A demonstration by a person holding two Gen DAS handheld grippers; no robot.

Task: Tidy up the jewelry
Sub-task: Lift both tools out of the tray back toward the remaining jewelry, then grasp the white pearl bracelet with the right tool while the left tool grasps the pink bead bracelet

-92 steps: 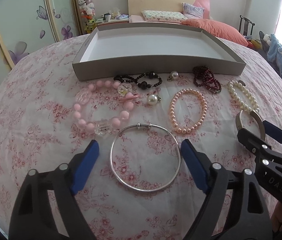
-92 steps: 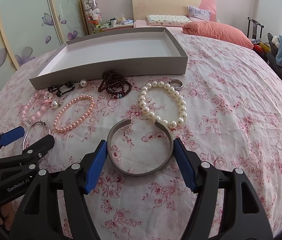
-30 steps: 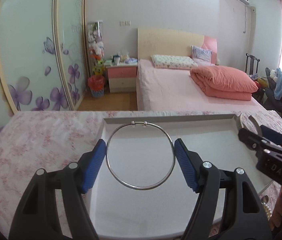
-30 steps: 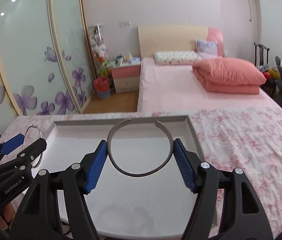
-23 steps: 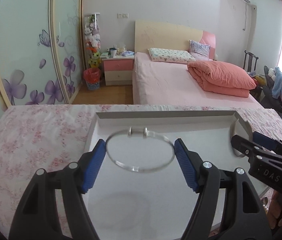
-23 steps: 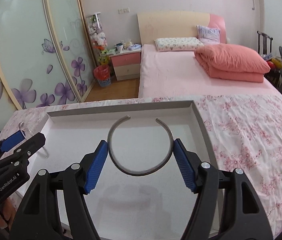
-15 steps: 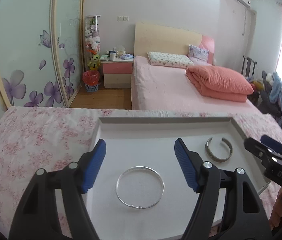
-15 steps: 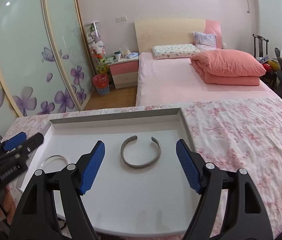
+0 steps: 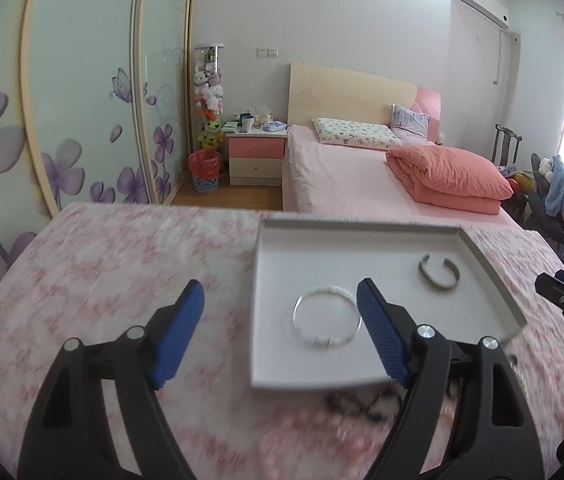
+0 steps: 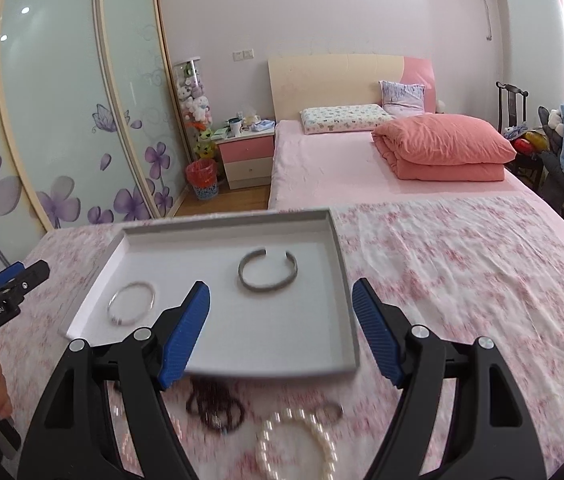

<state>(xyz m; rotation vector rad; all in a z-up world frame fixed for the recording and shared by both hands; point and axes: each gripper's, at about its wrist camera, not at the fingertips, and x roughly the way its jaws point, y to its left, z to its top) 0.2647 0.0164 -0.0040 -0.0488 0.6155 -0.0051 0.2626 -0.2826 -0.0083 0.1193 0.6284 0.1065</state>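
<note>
A home bedroom. Shown by a made bed with pillows and a folded coral quilt, a pink bedside cabinet, sliding wardrobe doors printed with purple flowers, and a wall air conditioner. Foreground covered in pink floral bedding.

The right gripper hangs over the near edge of the grey tray with nothing between its blue pads. In the tray lie a grey cuff bangle and, well apart to its left, a thin silver bangle. Nearer on the floral cloth lie blurred dark beads and a pearl bracelet
</note>
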